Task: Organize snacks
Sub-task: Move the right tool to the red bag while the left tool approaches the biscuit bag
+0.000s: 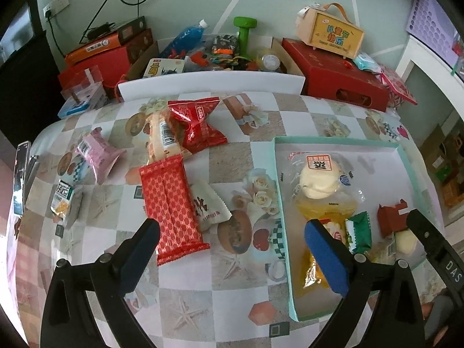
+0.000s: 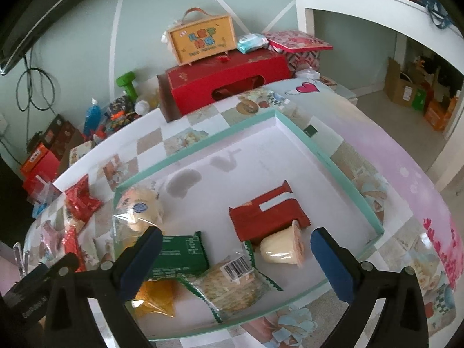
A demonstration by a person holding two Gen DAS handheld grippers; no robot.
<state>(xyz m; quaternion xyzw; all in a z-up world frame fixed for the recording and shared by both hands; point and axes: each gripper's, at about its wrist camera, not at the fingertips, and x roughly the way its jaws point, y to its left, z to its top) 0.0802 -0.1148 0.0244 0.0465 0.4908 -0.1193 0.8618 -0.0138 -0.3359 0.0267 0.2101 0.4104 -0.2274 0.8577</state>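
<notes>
Picking up the long red patterned packet [image 1: 171, 208] looks like the step in hand for the left gripper [image 1: 232, 249], whose fingers stand wide apart and hold nothing. The packet lies flat on the bench [image 1: 232, 156], just ahead of the left finger [image 1: 142, 249] and well left of the mint-rimmed tray [image 1: 279, 174]. A small white sachet [image 1: 208, 206] touches its right edge and partly tucks beside it, so the grip should close across the packet's narrow width near the near end, away from the sachet, to avoid dragging both. The wrapper looks slick and soft; a gentle squeeze at the sealed end would probably hold better than a pinch on the puffed middle.

Farther up the bench lie a glossy red bag [image 1: 197, 124], a pale roll with a barcode [image 1: 159, 136] leaning against it, a pink pack [image 1: 98, 153] and a small white and yellow pouch [image 1: 62, 200] near the left edge.

The right gripper [image 2: 236, 264] hovers over the tray's near side, fingers wide apart and empty. Below it sit a green bar [image 2: 179, 255], a cracker pack [image 2: 229, 287], a pudding cup [image 2: 281, 249] on its side, a dark red packet [image 2: 266, 214], an orange pouch [image 2: 156, 298] and a bagged bun [image 2: 139, 208]. The far half of the tray floor is bare, so that seems the best spot to drop the next packet without stacking.
</notes>
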